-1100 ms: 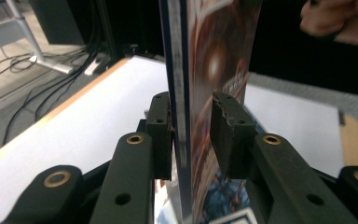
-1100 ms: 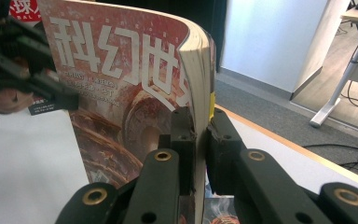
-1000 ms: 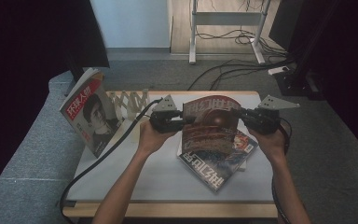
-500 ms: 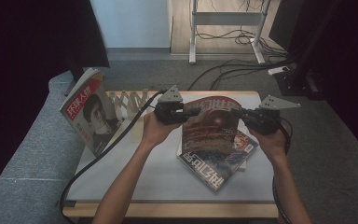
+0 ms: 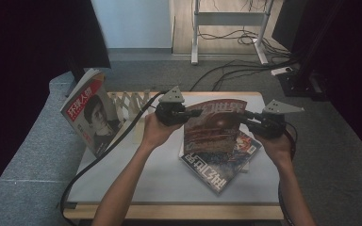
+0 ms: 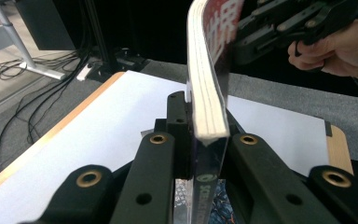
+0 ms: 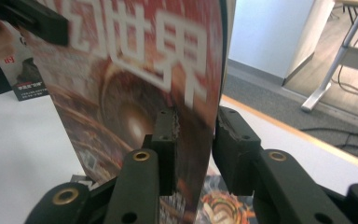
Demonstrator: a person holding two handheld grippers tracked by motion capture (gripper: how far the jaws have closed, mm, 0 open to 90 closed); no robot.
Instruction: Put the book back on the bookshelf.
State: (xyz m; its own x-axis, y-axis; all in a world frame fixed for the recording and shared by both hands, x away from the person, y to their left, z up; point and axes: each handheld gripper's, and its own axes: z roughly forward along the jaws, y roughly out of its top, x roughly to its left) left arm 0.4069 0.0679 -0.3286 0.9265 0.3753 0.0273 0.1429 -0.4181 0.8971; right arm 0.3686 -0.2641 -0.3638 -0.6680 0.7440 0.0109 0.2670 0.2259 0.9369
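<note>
Now you are holding the red magazine [image 5: 215, 126] upright above the table [image 5: 136, 179], left gripper [image 5: 192, 113] and right gripper [image 5: 247, 114] both clamping its side edges.

The red magazine [image 7: 135, 84] is blurred, its top edge cut off.

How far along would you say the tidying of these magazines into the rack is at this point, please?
Done: one portrait-cover magazine leans by the pale zigzag rack. In hand: the left tongs and right tongs hold a red-brown magazine upright, off the white table. Left: likely the flat blue-covered magazines.
</note>
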